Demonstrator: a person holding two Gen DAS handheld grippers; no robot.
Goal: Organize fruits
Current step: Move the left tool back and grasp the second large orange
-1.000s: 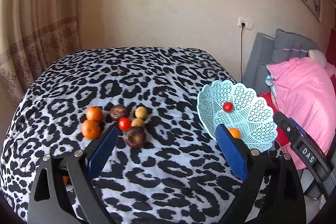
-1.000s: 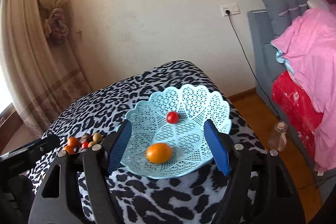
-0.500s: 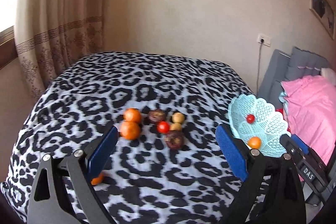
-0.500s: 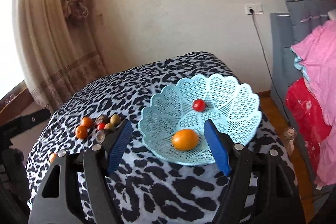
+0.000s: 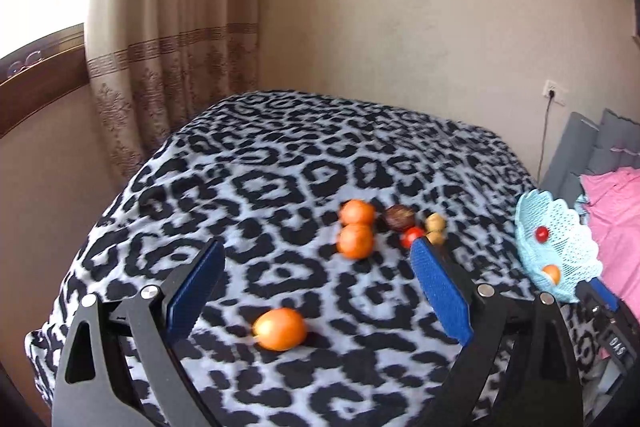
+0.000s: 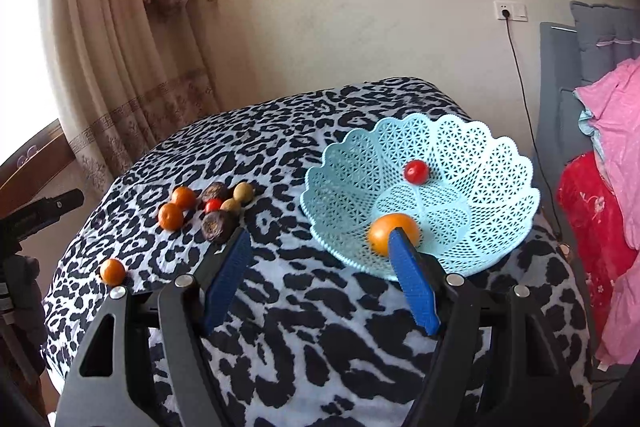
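Note:
A light blue lattice basket [image 6: 496, 163] stands on the leopard-print table [image 6: 320, 307] and holds an orange [image 6: 388, 231] and a small red tomato [image 6: 416, 171]. A cluster of loose fruit lies to its left: two oranges [image 5: 355, 227], a dark fruit [image 5: 398, 217], a red tomato [image 5: 411, 237] and yellowish fruits [image 5: 435, 223]. A lone orange [image 5: 280, 329] lies near the front edge, just ahead of my open, empty left gripper [image 5: 318, 277]. My right gripper [image 6: 320, 255] is open and empty, in front of the basket.
A curtain [image 5: 168, 67] hangs at the back left, beside a window. A grey sofa with pink bedding [image 6: 612, 147] stands right of the table. A power cord [image 6: 520, 79] runs down the wall. The basket also shows in the left wrist view [image 5: 560, 251].
My left gripper has swung left, away from the basket, so the lone orange near the front edge now lies between its fingers. The right gripper has shifted left off the basket.

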